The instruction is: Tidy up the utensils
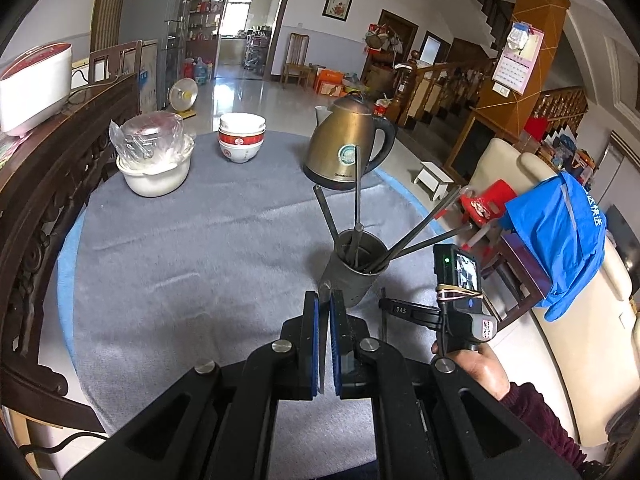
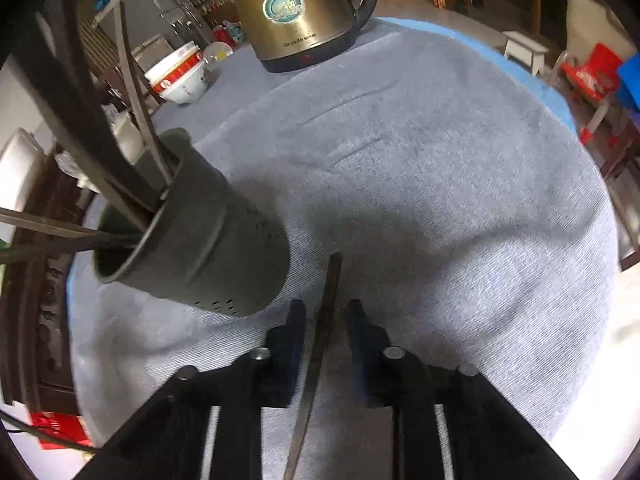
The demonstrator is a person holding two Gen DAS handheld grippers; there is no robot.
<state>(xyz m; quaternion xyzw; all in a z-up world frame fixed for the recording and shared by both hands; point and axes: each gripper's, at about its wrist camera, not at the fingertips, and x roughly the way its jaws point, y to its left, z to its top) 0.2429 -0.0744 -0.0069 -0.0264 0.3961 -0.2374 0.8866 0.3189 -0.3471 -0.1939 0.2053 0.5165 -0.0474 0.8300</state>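
Observation:
A dark metal holder (image 1: 352, 276) (image 2: 224, 248) stands on the grey tablecloth (image 1: 180, 260) with several long chopsticks (image 1: 357, 188) fanning out of it. My left gripper (image 1: 325, 300) sits just in front of the holder, blue pads shut on a thin pale chopstick whose tip (image 1: 324, 287) pokes out above them. To its right, a person's hand (image 1: 476, 364) holds my right gripper (image 1: 384, 306). In the right wrist view that gripper (image 2: 326, 305) is beside the holder, with a single chopstick (image 2: 323, 320) between its fingers (image 2: 294, 332). A narrow gap shows on each side of it.
A brass kettle (image 1: 344, 140) (image 2: 296, 12), stacked red-and-white bowls (image 1: 241, 138) (image 2: 182, 76) and a white pot under plastic wrap (image 1: 154, 160) stand at the table's far side. A carved wooden cabinet (image 1: 48, 200) borders the left edge. A chair with blue cloth (image 1: 560, 240) is on the right.

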